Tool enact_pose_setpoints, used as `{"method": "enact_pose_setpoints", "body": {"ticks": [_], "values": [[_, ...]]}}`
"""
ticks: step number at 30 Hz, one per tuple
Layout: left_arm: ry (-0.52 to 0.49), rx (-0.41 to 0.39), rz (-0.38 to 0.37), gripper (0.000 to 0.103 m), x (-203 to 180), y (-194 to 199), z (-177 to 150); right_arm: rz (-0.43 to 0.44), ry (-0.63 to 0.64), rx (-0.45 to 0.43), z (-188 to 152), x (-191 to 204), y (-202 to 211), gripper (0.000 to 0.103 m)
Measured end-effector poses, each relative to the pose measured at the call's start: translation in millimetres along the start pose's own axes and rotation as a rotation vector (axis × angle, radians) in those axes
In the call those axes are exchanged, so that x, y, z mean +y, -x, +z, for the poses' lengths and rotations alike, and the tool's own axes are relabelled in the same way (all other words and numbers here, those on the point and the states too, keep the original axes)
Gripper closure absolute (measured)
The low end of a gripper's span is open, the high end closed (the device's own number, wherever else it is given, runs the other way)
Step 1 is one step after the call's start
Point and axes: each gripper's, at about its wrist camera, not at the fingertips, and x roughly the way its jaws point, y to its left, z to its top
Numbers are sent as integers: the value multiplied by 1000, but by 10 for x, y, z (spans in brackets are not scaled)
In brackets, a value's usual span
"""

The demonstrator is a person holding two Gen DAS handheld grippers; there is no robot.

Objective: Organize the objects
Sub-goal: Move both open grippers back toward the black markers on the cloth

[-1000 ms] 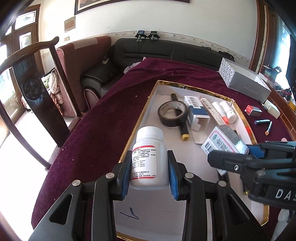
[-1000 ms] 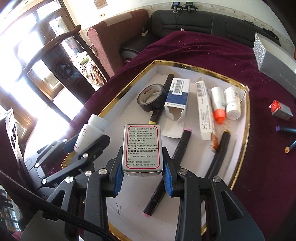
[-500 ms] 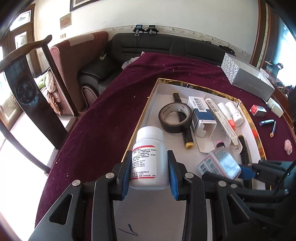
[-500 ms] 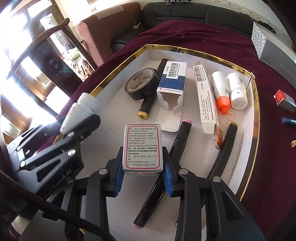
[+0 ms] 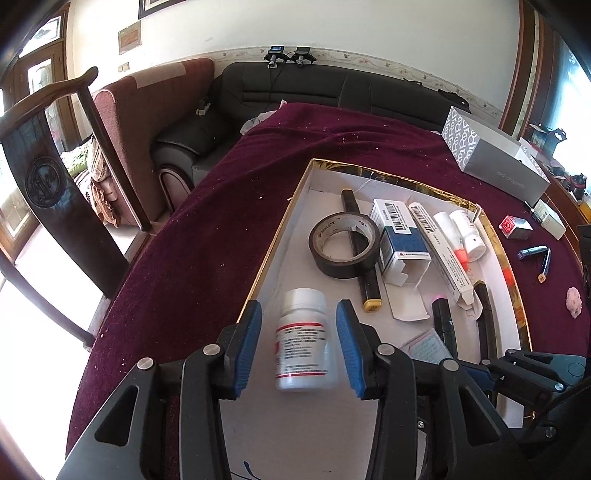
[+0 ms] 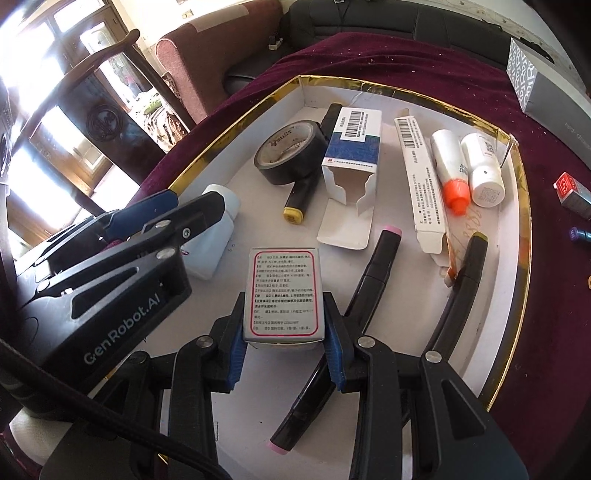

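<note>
A dark red cloth (image 5: pixel 207 236) is covering the table. Far behind it, a black leather sofa (image 5: pixel 332 92) is standing along the white wall (image 5: pixel 369 29), and a red-brown armchair (image 5: pixel 147 110) is sitting to the left of the sofa. Two small black devices (image 5: pixel 290 57) are resting on top of the sofa's back. A dark wooden chair (image 5: pixel 48 177) with a round carving is standing at the left, near the table's edge. Bright daylight is coming through the glazed wooden door (image 6: pixel 55 122) at the left.

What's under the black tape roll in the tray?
A black marker with a yellow end runs under the tape roll; both ends stick out. Its middle is covered.
</note>
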Motion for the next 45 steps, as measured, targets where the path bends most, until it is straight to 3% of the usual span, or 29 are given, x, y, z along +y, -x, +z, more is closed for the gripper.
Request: {"method": "enact_pose_setpoints", "body": {"ticks": [4, 8, 14, 21, 23, 28, 33, 39, 45], "values": [[9, -4, -25, 52, -4, 42, 16, 7, -10, -11, -13, -13, 19, 41], [-2, -38, 3, 44, -39, 168, 28, 20, -13, -26, -23, -14, 63, 40], [8, -92, 11, 43, -60, 444, 70, 52, -23, -68, -80, -39, 226, 40], [146, -179, -122, 40, -64, 887, 75, 60, -44, -166, -244, -222, 641, 33], [144, -182, -163, 40, -176, 946, 62, 51, -62, -196, -321, -349, 771, 32], [34, -162, -246, 40, -684, 1007, 4, -14, -146, -247, -506, -896, 1085, 32], [-62, -125, -296, 40, -1099, 968, -54, -181, -313, -294, -622, -1837, 1407, 32], [-72, -88, -321, 40, -1298, 906, -96, -299, -512, -271, -522, -2829, 1575, 32], [-90, -70, -322, 40, -1378, 900, -125, -347, -531, -172, -121, -3183, 1228, 32]]}}
